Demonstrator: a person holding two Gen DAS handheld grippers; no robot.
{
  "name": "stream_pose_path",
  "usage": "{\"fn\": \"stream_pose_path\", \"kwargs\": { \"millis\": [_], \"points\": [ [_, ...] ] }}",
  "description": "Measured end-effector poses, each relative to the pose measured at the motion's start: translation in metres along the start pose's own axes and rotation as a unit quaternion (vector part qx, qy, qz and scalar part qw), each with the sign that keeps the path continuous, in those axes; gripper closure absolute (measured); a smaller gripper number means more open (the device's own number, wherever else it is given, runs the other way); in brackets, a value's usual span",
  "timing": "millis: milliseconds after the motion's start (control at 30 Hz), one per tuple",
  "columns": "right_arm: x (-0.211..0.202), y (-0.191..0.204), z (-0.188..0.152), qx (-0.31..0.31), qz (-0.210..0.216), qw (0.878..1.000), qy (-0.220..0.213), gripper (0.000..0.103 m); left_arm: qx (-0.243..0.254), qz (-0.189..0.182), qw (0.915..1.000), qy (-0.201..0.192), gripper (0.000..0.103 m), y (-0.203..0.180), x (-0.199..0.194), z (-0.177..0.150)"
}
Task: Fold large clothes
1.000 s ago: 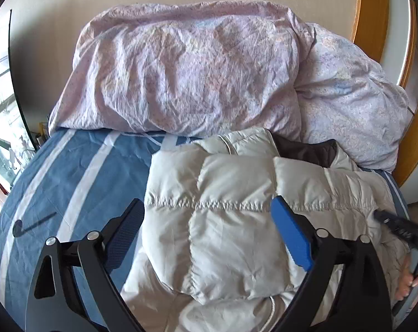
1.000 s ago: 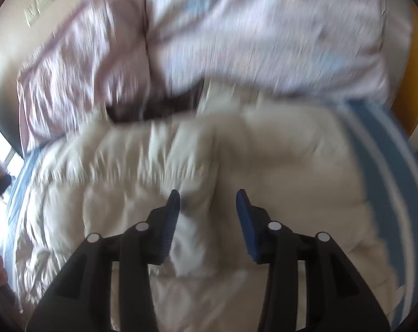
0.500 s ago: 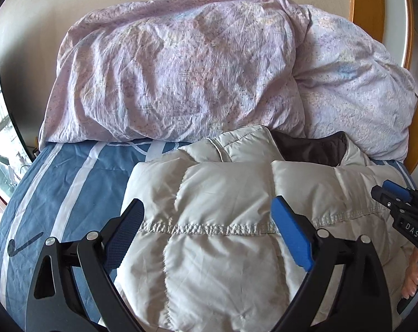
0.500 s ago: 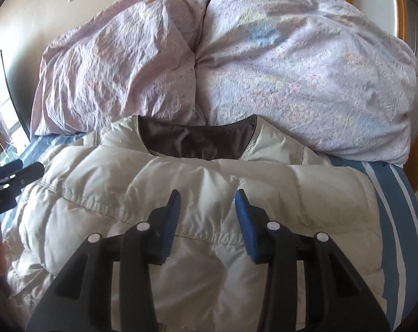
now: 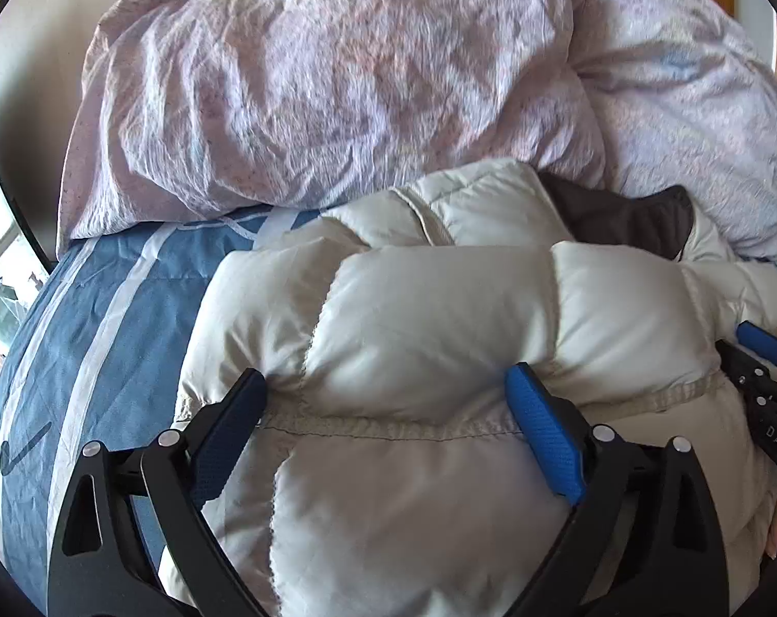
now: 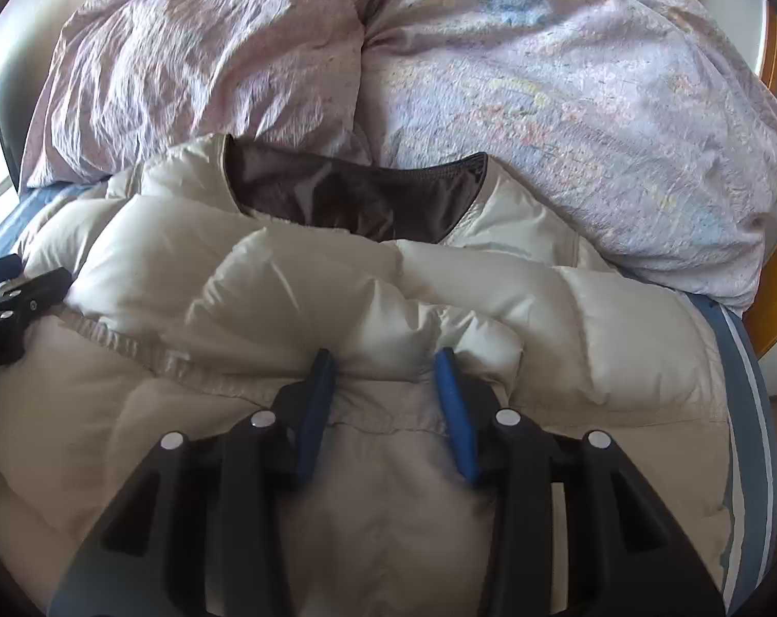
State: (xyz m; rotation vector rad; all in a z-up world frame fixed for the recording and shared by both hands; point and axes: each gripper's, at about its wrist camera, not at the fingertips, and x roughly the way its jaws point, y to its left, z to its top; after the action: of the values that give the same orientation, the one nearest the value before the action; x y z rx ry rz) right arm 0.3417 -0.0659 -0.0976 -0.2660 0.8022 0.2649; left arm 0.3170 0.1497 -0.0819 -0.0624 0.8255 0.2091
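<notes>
Cream quilted jacket (image 5: 414, 339) lies folded on the bed (image 5: 106, 319), and you press your left gripper (image 5: 388, 401) wide open and right gripper (image 6: 386, 360) part open into its folded edge, seemingly to flatten it.

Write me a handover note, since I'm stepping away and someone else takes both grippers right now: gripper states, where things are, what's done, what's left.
Left gripper: open wide, fingers pressed into the puffer jacket at its folded edge.
Right gripper: open, narrower, fingers pressed into the same edge further right; whether it pinches fabric is unclear.
The jacket lies on the blue striped bedsheet, dark collar lining facing the pillows.
Done: the bottom appears folded up toward the collar.
Left: probably flatten this fold and fold again.
</notes>
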Motion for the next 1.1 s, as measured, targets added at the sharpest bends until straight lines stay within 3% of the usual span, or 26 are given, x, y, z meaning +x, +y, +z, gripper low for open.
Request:
{"fn": "stream_pose_path", "kwargs": {
  "millis": [300, 400, 567, 733, 967, 1100],
  "points": [
    [0.007, -0.001, -0.006, 0.002, 0.001, 1.000, -0.010, 0.061, 0.003, 0.018, 0.9997, 0.017, 0.001, -0.005, 0.021, -0.004],
    [-0.003, -0.003, -0.006, 0.002, 0.005, 1.000, -0.012, 0.060, 0.007, 0.018, 0.9997, 0.015, 0.001, -0.001, 0.012, -0.004],
    [-0.045, -0.016, -0.018, 0.034, 0.054, 0.998, -0.023, 0.057, 0.003, 0.017, 0.9998, -0.004, 0.001, 0.025, -0.028, -0.013],
    [-0.043, -0.002, -0.035, -0.020, 0.031, 0.999, -0.003, 0.057, 0.013, 0.036, 0.9991, 0.020, 0.001, 0.041, -0.020, -0.027],
    [-0.024, 0.005, -0.048, -0.041, 0.023, 0.999, 0.002, 0.057, -0.051, -0.020, 0.9972, 0.051, 0.001, 0.063, 0.003, -0.037],
    [-0.023, 0.006, -0.047, -0.044, 0.018, 0.999, 0.003, 0.056, -0.048, -0.013, 0.9977, 0.047, 0.001, 0.061, 0.005, -0.037]
  ]
}}
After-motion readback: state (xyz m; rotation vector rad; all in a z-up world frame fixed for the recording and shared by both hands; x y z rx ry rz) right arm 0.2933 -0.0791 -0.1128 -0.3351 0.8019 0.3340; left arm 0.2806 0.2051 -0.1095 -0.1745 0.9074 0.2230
